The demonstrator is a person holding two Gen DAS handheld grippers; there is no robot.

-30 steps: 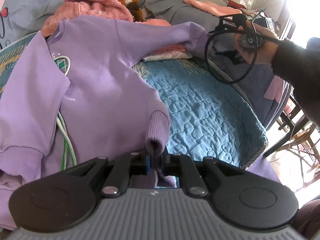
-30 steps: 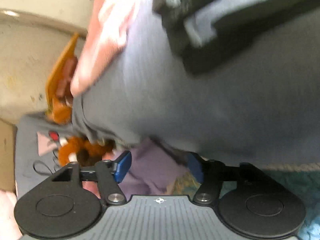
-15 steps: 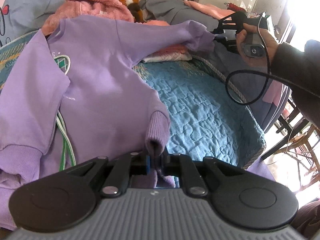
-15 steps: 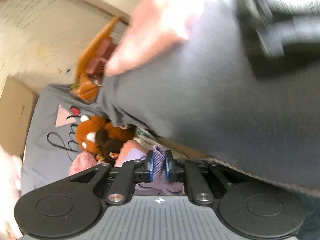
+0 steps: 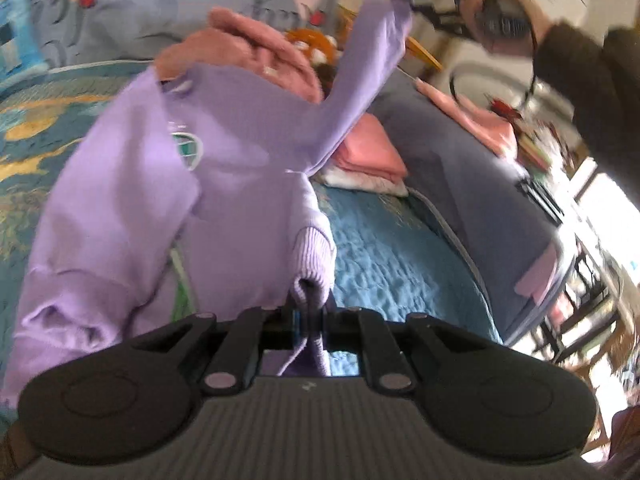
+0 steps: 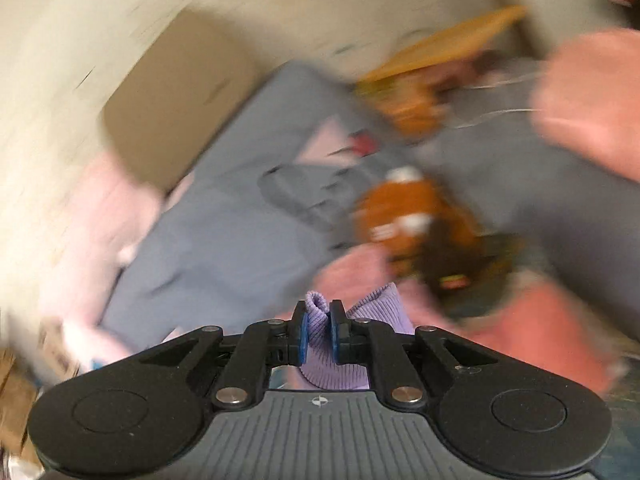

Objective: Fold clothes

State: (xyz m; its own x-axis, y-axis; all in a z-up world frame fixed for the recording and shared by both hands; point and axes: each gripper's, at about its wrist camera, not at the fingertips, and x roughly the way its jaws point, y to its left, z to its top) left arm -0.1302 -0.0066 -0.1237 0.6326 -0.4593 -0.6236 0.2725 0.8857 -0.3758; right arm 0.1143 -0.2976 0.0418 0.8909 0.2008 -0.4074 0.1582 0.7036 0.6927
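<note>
Two tools, both closed on ribbed knit: my left tool pinches the hem band of the soft lilac sweatshirt, my right tool pinches the cuff of its long sleeve, raised high above the bed. The body sags over the blue quilted bedspread, its other sleeve draped across the front. Judgement: light, limp, non-slip fabric; it hangs and creases wherever unsupported, so only held edges keep shape. The thick ribbed cuffs and hem give the firmest purchase. A folded pink stack lies just beside it. Right view heavily blurred; background detail unreliable.
</note>
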